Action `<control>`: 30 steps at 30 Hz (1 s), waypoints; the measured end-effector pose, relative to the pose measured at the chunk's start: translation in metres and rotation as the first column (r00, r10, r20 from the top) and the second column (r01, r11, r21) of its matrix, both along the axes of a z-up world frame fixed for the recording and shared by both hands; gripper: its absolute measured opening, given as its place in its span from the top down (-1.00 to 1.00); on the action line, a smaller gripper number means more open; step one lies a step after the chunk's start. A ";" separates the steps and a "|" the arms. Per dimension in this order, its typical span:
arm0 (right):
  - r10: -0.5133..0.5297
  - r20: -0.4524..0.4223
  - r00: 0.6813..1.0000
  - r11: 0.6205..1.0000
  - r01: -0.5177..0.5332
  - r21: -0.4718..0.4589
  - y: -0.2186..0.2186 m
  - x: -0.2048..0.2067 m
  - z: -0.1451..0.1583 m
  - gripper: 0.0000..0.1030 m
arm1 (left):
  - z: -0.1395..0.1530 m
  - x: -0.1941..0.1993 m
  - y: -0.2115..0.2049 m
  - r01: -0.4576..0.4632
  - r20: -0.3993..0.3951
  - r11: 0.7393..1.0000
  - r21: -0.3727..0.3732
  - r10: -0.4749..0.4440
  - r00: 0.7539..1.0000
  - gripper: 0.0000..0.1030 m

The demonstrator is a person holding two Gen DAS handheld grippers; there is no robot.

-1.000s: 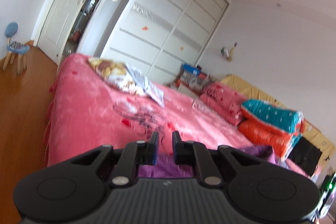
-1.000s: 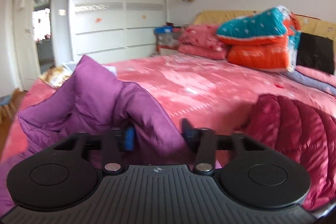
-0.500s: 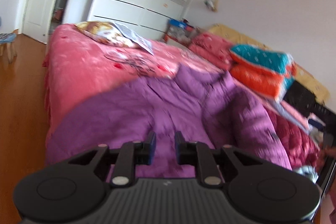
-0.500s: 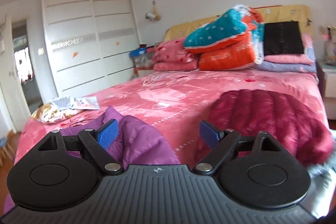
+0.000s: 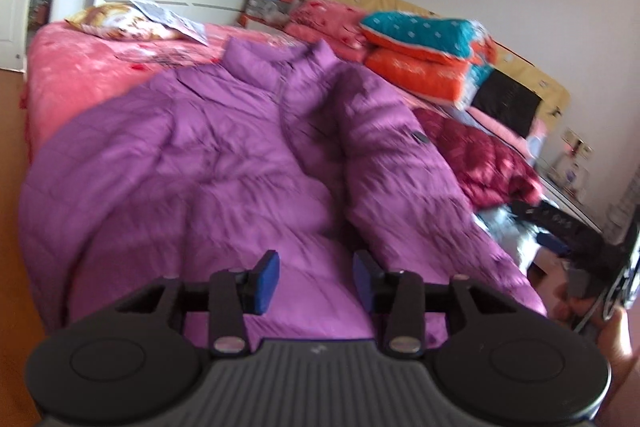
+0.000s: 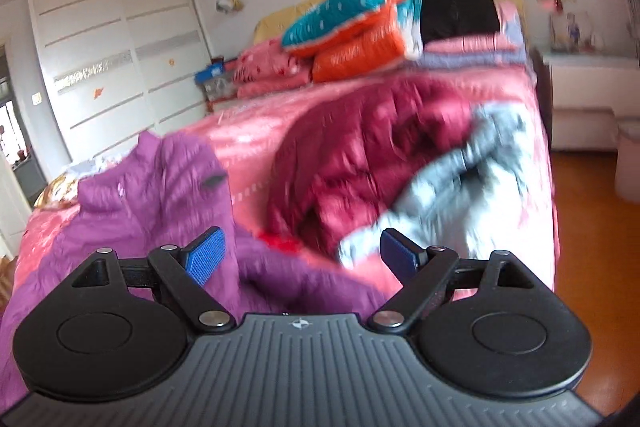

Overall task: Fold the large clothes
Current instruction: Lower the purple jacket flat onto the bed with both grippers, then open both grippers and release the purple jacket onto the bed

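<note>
Purple padded jacket spread on pink bed, left gripper just opening, partly parted, empty, right gripper spread wide, holding nothing, maroon jacket beside.

A quilted, slightly sheeny purple jacket is spread on a fuzzy pink bed cover. Beside the jacket, a glossier quilted maroon jacket is noted. Polished wood flooring is seen beyond.

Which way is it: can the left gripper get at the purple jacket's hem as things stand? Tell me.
Probably yes. The left gripper hangs with jaws open right over the purple jacket, nothing between them and the near hem.
</note>
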State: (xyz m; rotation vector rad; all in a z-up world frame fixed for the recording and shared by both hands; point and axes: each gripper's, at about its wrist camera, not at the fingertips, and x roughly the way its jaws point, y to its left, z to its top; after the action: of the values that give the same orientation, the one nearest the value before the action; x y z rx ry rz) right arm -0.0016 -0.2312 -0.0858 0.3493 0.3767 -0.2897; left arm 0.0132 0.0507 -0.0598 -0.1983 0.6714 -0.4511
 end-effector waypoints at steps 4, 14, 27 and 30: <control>0.004 -0.008 1.000 1.000 -0.005 -0.016 -0.006 -0.003 -0.002 -1.00 | -0.008 -0.018 -0.020 0.061 -0.025 0.998 0.010 -0.061 0.998 0.22; -0.070 -0.073 0.995 0.995 0.075 0.068 -0.038 -0.008 -0.033 -1.00 | -0.041 -0.034 -0.070 0.180 -0.140 0.982 0.048 -0.172 0.975 0.16; -0.080 -0.031 0.996 0.982 0.084 0.169 -0.078 0.018 -0.044 -1.00 | -0.068 0.015 -0.129 0.177 -0.194 0.984 -0.002 -0.174 0.965 0.03; -0.099 0.000 0.995 0.985 0.098 0.143 -0.085 0.015 -0.038 -1.00 | -0.072 0.032 -0.152 0.188 -0.183 0.982 -0.008 -0.187 0.965 0.01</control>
State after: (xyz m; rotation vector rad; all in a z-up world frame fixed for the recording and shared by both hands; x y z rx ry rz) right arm 0.0130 -0.3157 -0.1239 0.5111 0.3750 -0.3594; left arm 0.0456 -0.1016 -0.1318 -0.1690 0.8769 -0.6164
